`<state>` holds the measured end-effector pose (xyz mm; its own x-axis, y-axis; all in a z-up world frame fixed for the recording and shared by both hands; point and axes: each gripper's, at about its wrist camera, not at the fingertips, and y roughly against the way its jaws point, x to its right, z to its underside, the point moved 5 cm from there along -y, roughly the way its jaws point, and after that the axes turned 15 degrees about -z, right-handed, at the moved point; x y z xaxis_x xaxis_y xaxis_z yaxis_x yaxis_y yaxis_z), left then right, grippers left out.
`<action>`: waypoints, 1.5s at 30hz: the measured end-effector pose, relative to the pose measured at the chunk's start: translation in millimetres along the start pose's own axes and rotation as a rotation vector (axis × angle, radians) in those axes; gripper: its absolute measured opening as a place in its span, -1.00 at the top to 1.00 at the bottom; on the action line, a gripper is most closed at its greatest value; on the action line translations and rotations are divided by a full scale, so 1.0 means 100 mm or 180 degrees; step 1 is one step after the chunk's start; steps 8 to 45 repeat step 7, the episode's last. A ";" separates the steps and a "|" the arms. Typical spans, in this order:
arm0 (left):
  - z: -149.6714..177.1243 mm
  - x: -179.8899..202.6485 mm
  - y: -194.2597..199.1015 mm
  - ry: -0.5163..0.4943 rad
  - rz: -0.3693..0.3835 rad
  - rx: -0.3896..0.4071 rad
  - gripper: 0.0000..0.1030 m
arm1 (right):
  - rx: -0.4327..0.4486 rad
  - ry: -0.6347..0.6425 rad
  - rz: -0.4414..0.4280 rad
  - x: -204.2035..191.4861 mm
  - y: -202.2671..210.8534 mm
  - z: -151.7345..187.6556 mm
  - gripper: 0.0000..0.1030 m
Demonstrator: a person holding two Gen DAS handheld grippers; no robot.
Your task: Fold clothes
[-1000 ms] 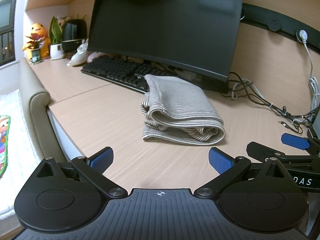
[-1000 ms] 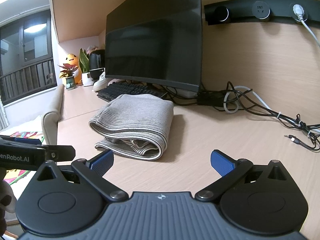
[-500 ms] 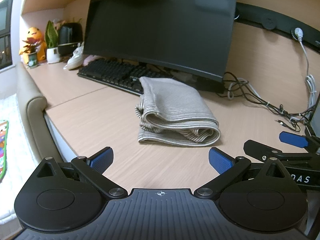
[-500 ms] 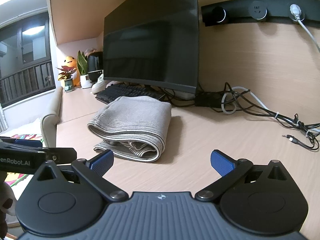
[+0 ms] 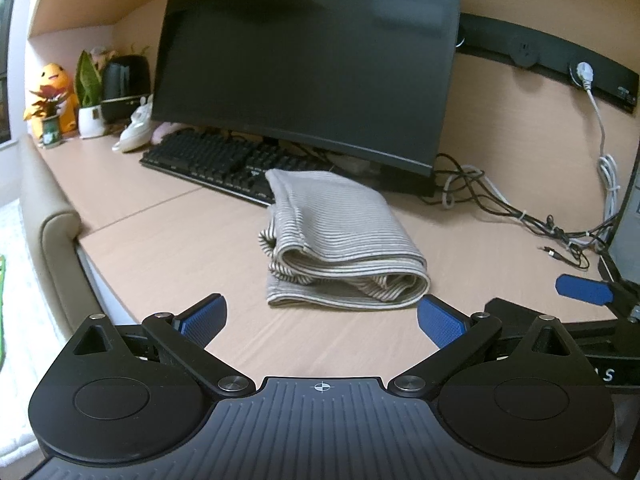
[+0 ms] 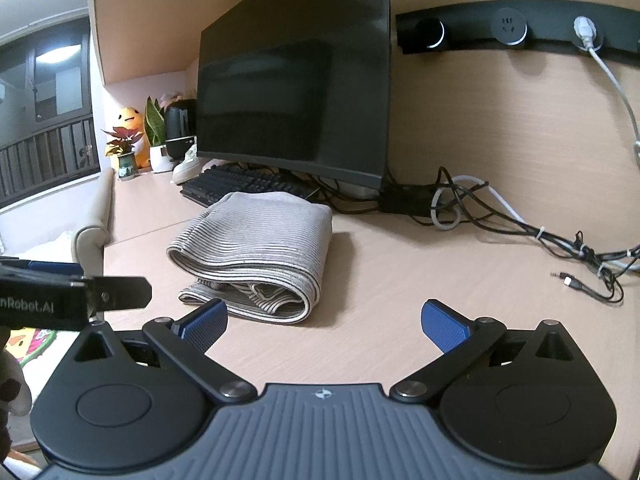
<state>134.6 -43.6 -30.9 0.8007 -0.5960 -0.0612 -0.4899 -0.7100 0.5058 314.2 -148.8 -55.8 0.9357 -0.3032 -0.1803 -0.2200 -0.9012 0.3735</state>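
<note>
A grey striped garment [image 5: 340,240] lies folded in a thick bundle on the wooden desk [image 5: 180,248], in front of the monitor. It also shows in the right wrist view [image 6: 256,252]. My left gripper [image 5: 322,318] is open and empty, just short of the bundle's near edge. My right gripper [image 6: 324,322] is open and empty, near the bundle's front right corner. Each gripper shows at the edge of the other's view.
A black monitor [image 5: 308,60] and keyboard [image 5: 212,160] stand behind the garment. Tangled cables [image 5: 520,208] lie at the right. Plants, a plush toy [image 5: 52,96] and a shoe sit at the far left. The desk's rounded edge [image 5: 60,248] is at the left.
Both grippers have drifted slightly, the left view shifting so the garment sits a little lower and left. Both stay open and empty. The garment has not moved.
</note>
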 end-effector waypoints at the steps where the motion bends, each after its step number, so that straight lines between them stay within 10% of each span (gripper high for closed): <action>1: 0.00 -0.01 -0.01 -0.0013 0.0008 -0.0012 -1.00 | -0.0003 -0.0002 0.0005 -0.01 0.00 0.00 -1.00; 45: 0.01 -0.13 -0.07 -0.0092 0.0065 -0.0044 -1.00 | -0.0040 -0.0011 0.0057 -0.09 -0.05 -0.02 -1.00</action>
